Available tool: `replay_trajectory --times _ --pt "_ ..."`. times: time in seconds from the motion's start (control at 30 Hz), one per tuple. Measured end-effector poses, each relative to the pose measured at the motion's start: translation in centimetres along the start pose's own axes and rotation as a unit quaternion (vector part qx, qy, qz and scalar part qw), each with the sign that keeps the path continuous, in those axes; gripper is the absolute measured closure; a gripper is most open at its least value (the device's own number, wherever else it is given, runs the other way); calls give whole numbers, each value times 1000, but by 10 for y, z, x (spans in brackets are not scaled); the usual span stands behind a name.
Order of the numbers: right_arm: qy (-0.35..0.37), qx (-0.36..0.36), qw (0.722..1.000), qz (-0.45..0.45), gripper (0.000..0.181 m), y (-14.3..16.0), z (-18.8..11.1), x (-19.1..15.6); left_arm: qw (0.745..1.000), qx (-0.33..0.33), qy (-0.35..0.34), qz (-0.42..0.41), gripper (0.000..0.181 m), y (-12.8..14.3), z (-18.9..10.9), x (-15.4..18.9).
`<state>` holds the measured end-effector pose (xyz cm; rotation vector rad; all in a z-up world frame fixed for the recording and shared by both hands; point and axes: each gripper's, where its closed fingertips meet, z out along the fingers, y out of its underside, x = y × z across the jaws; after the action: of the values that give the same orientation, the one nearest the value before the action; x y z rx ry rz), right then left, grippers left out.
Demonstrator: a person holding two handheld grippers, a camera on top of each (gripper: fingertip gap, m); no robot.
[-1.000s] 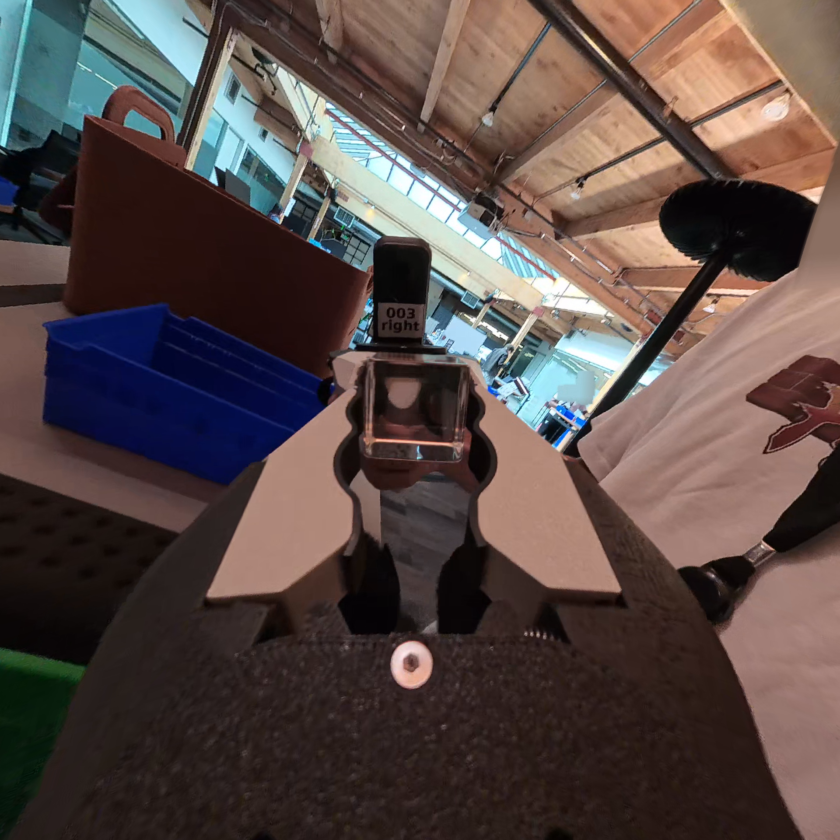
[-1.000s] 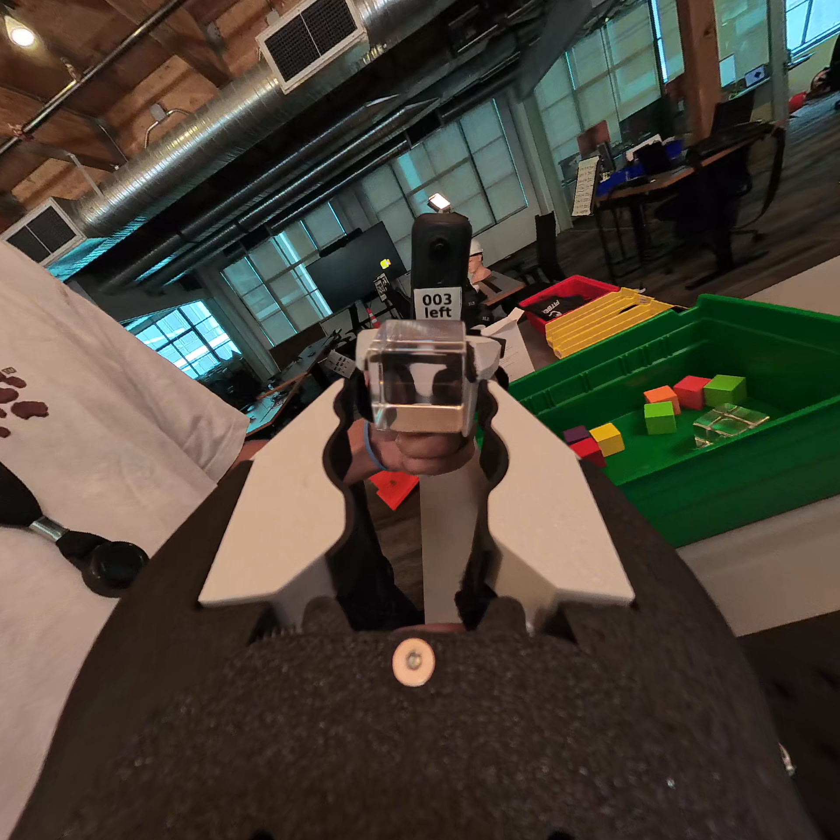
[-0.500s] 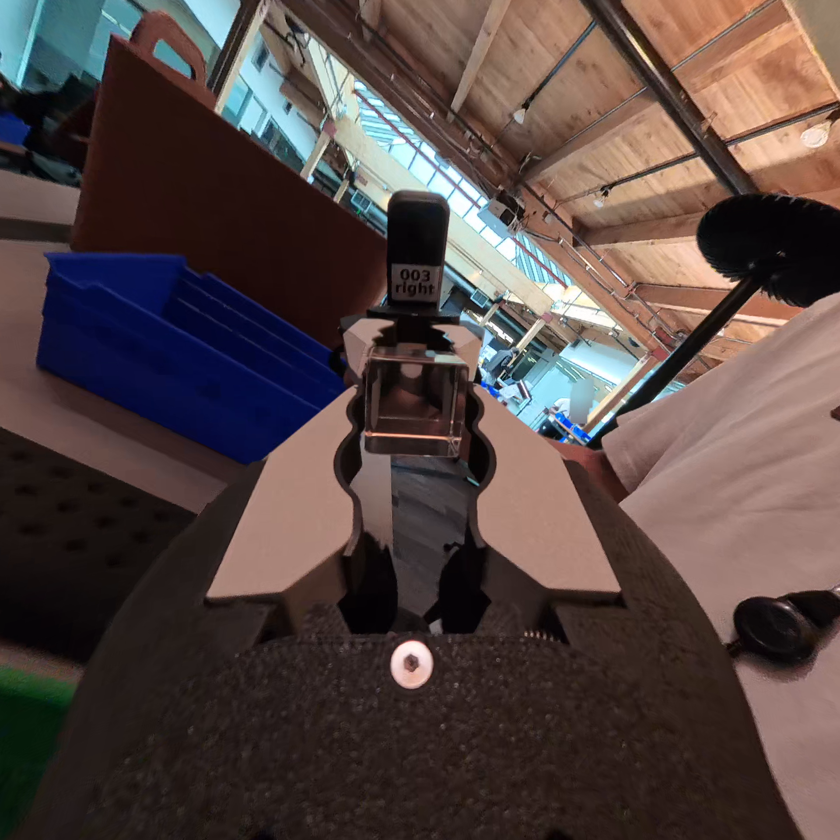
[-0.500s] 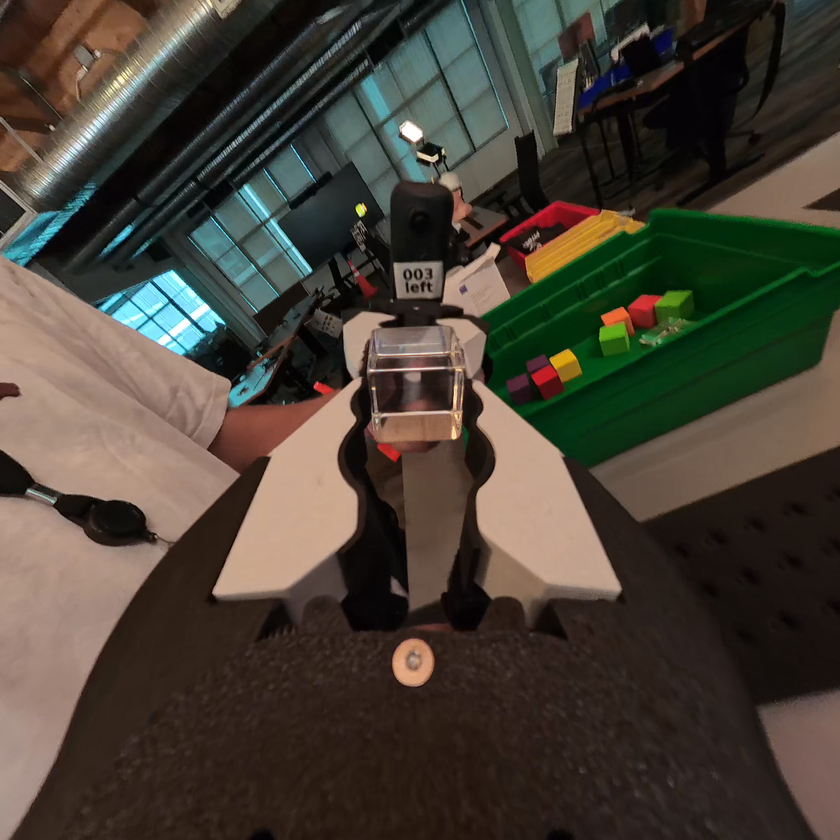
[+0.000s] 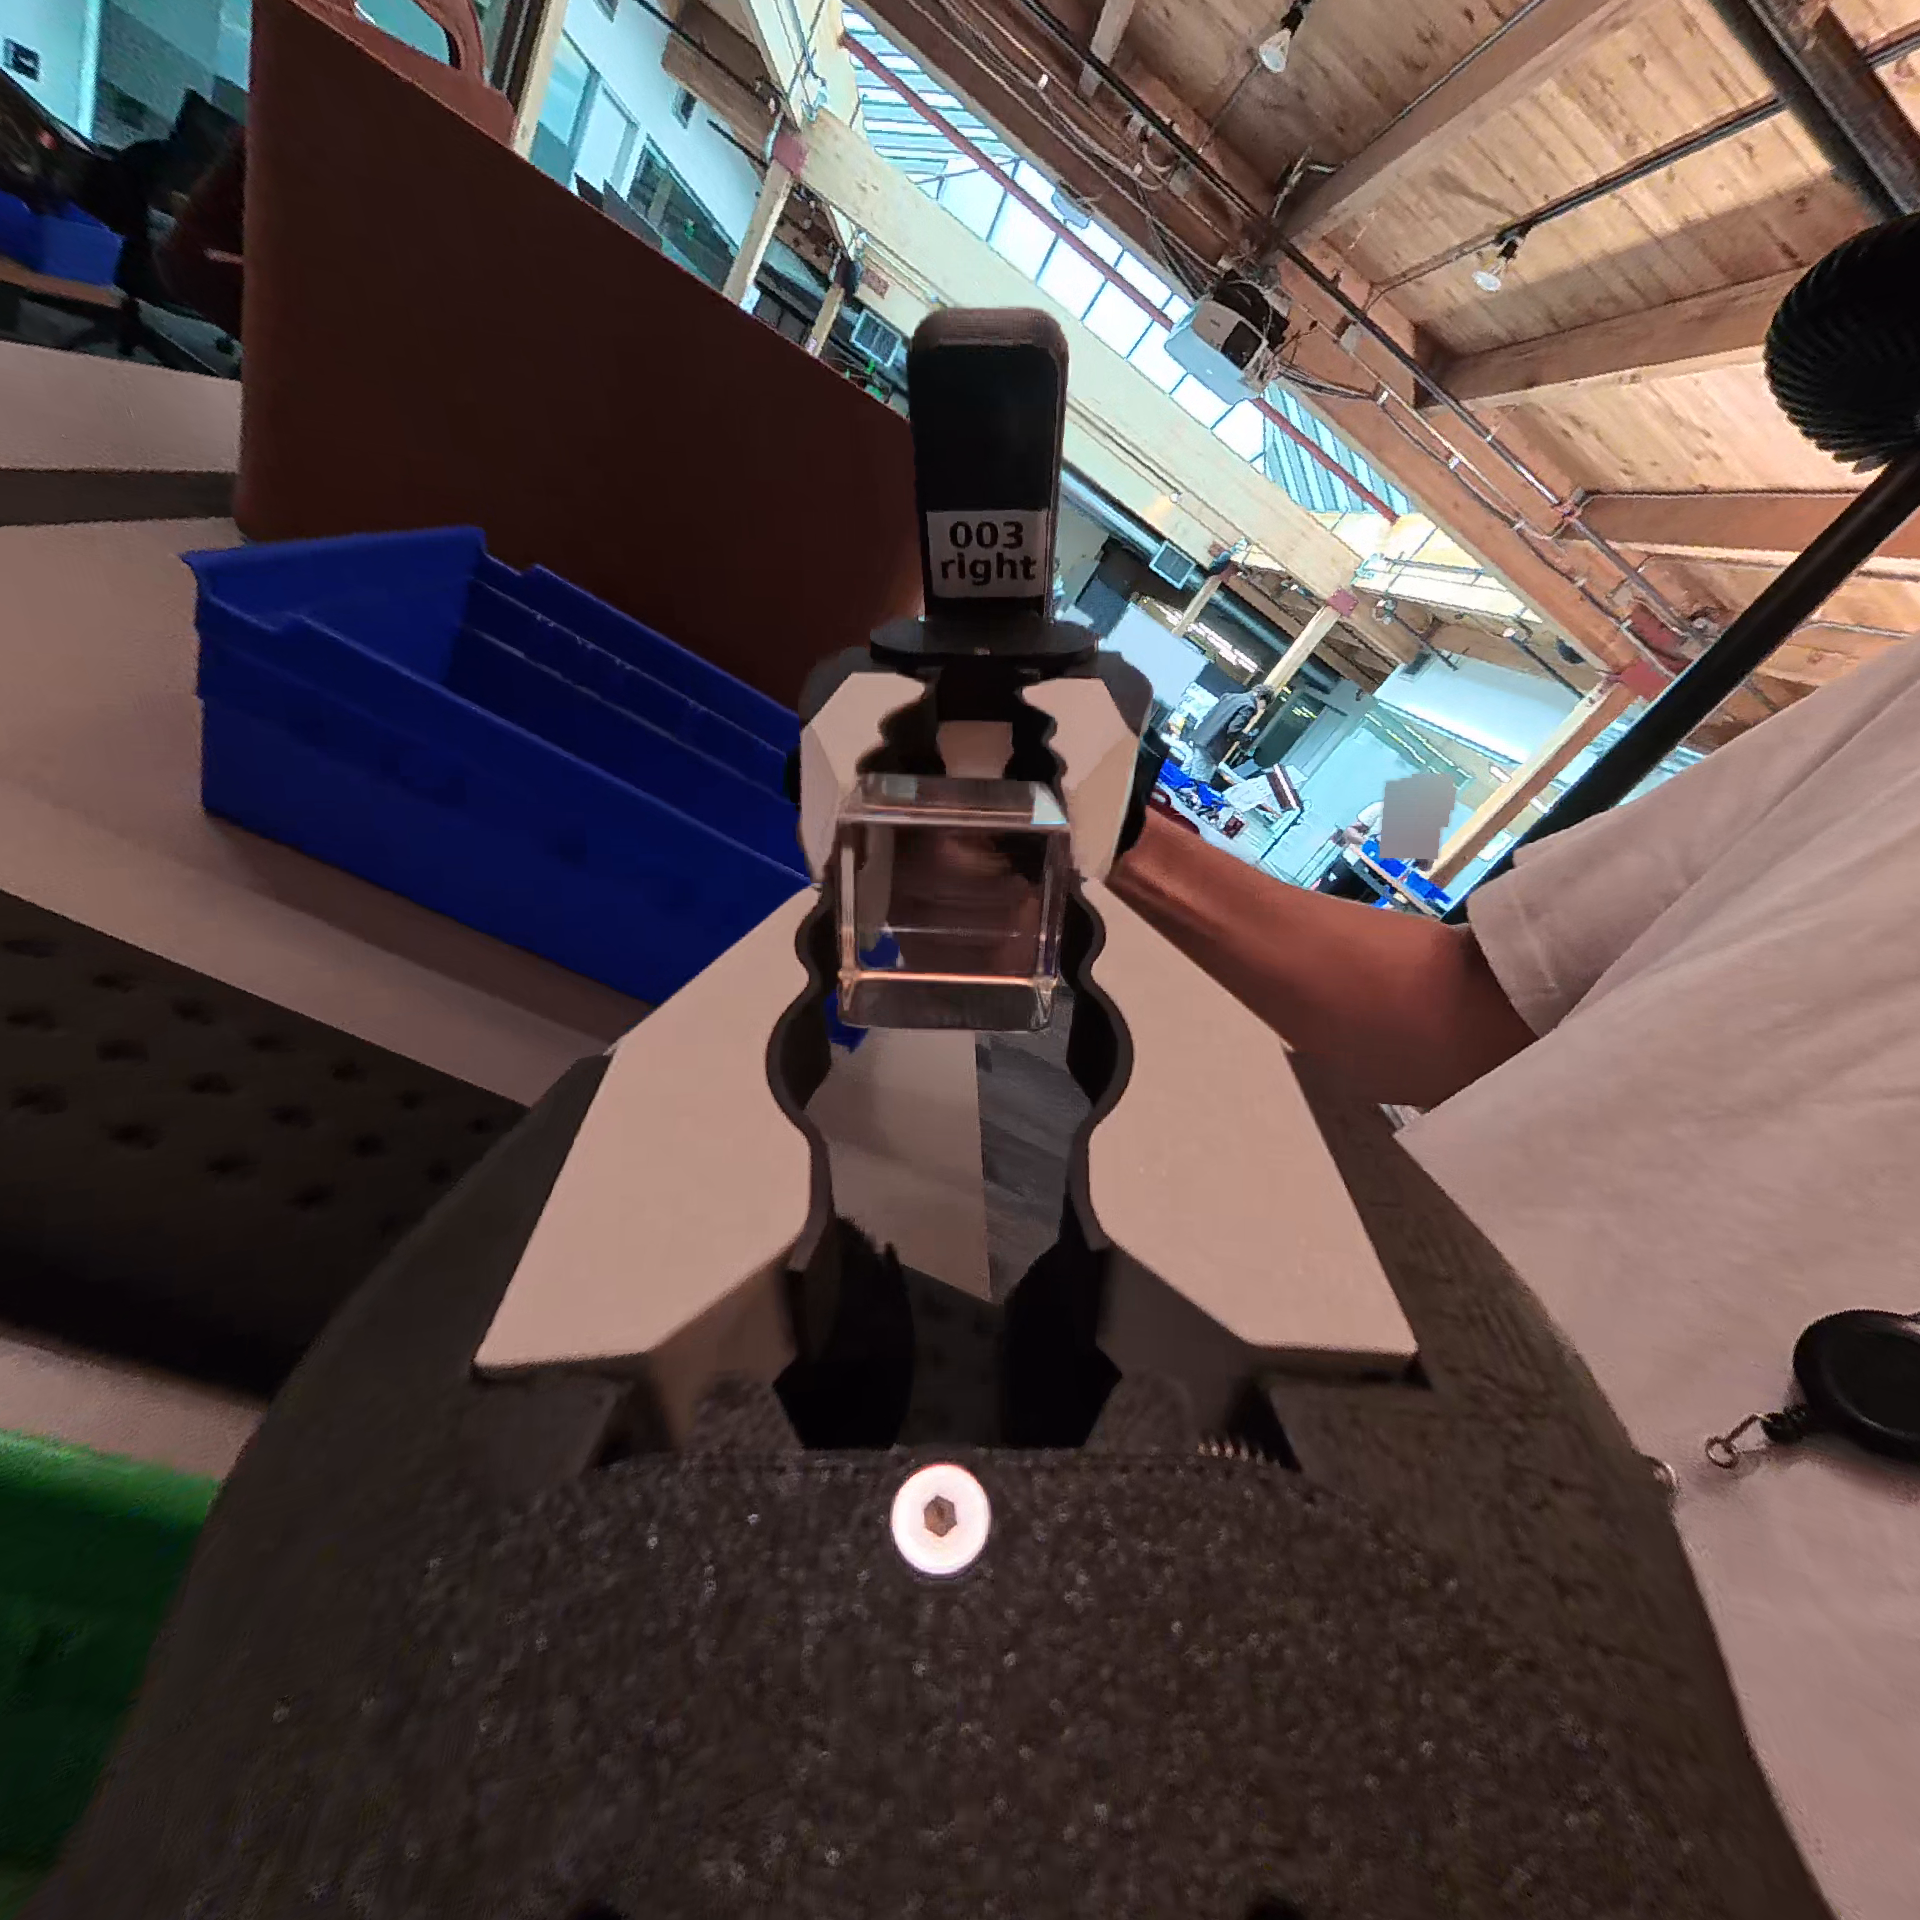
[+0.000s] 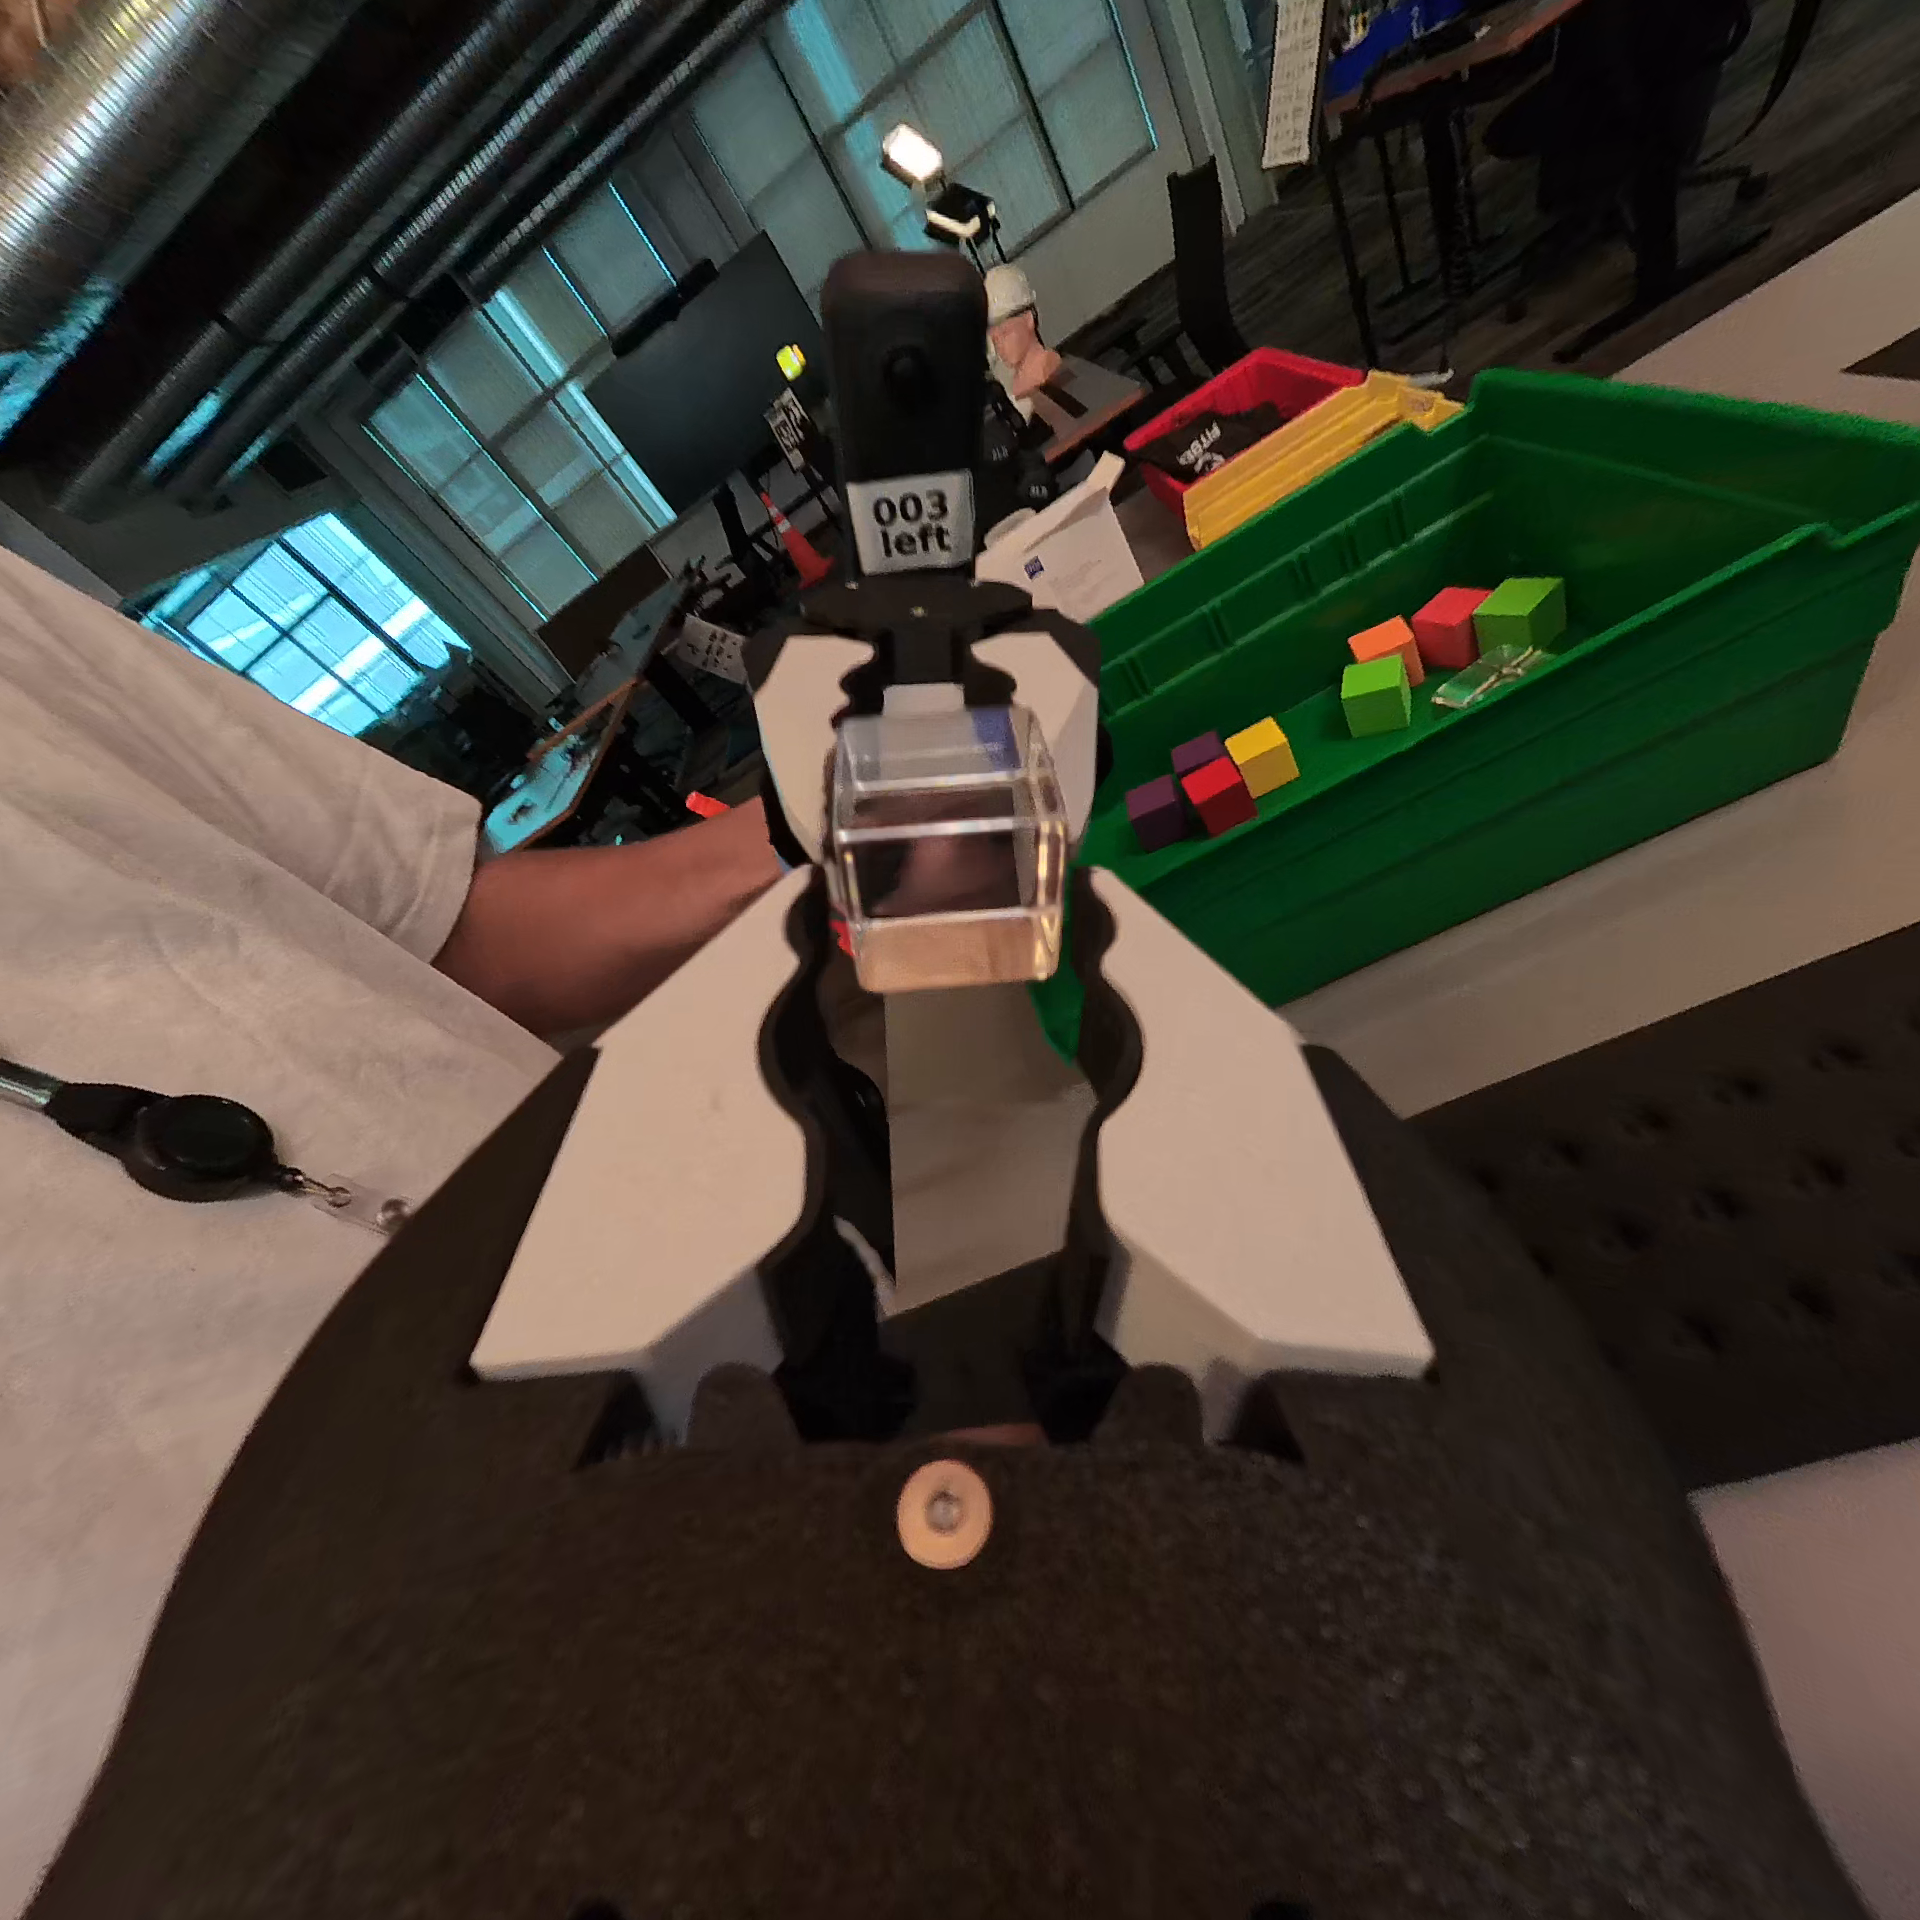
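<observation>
Clear cube (image 5: 948, 914) sits pinched at the tips of both our grippers, which face each other: our left gripper (image 5: 951, 935) clamps its near half, and our right gripper (image 6: 948, 883) clamps the same cube (image 6: 948, 883) from the opposite end. Beside the cube, a blue bin (image 5: 468, 748) lies left, and a green bin (image 6: 1558, 790) with coloured blocks (image 6: 1374, 694) lies right.

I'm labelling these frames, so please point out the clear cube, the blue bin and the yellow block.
clear cube (image 5: 948, 914): left wrist view, middle of its near face.
blue bin (image 5: 499, 821): left wrist view, outer side wall.
yellow block (image 6: 1263, 755): right wrist view, its front face, inside the green bin (image 6: 1507, 862).
</observation>
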<state>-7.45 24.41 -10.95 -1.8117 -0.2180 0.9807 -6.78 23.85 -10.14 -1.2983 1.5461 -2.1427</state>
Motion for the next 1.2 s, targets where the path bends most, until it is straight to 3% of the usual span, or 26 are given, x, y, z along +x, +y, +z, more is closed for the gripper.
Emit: replay_trajectory --times 0.07,0.17,0.37,0.53,0.6,0.67,0.8,0.93,1.03,1.2 --pt "-6 -5 1000 3 127 5 5 -1 1000 17 17 -17 138 -4 -1 2" --pt "-11 -8 1000 -7 137 6 10 -2 999 23 24 -32 137 -2 3 1" --pt "-10 -94 994 -55 137 22 8 -2 997 -76 7 17 137 13 5 5" --pt "60 -132 986 -85 136 20 -15 25 994 -69 -73 34 137 7 -23 -14" --pt "121 -226 960 -114 136 34 -30 47 991 -73 -111 34 137 12 -44 -21" --pt "159 -344 913 -150 138 50 -40 63 983 -76 -159 44 137 18 -64 -28" --pt "187 -558 777 -221 136 71 -51 84 975 -76 -204 36 137 26 -93 -30" --pt "158 -644 707 -246 136 82 -43 86 971 -61 -228 38 137 28 -110 -24" --pt "150 -670 683 -251 136 88 -38 91 969 -47 -239 34 137 32 -119 -19" --pt "136 -675 687 -233 136 93 -32 90 968 -35 -247 22 137 42 -123 -15"
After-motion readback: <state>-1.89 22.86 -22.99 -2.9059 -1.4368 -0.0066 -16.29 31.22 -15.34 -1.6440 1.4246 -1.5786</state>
